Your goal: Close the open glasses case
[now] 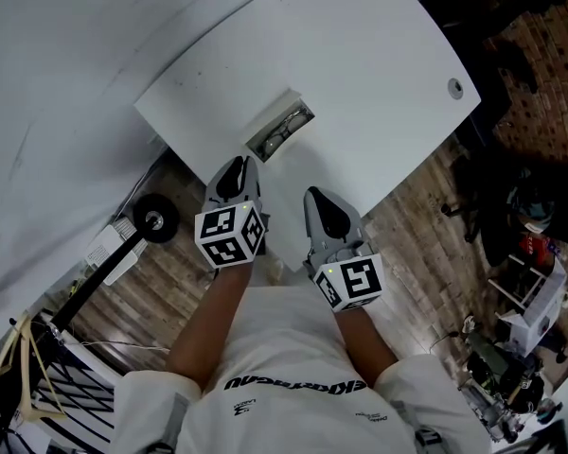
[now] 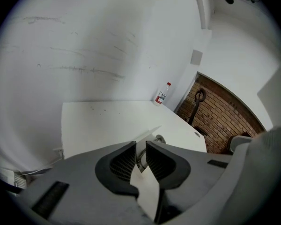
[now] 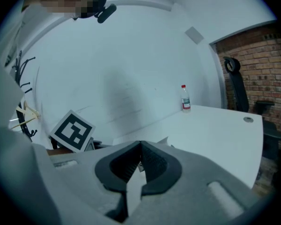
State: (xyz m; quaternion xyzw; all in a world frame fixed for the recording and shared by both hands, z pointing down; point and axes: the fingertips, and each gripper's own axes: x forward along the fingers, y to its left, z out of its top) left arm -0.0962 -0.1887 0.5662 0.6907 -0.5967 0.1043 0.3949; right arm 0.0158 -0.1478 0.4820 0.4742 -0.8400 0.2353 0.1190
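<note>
The left gripper (image 1: 235,174) sits low and centre-left in the head view. Its jaws stand a narrow slit apart with nothing between them; in its own view (image 2: 140,152) a sliver of the case shows through the gap. The right gripper (image 1: 325,208), lower centre, is clenched tip to tip on nothing (image 3: 140,156).

Just above the left gripper lies the open glasses case (image 1: 279,127), near the lower-left edge of the white table (image 1: 388,64), with a pair of glasses (image 1: 282,129) inside and its pale lid raised along the upper-left side.

To close it well, I judge one gripper should steady the tray from the near side. The other should push the lid over from behind and press down until it seats, with the glasses lying flat so that no temple catches.

Nothing blocks the approach. A small bottle (image 2: 162,93) stands at the table's far end, well apart, and a round cable grommet (image 1: 455,87) sits at the right edge. The case is close to the table edge, so a hard shove might slide it off.
</note>
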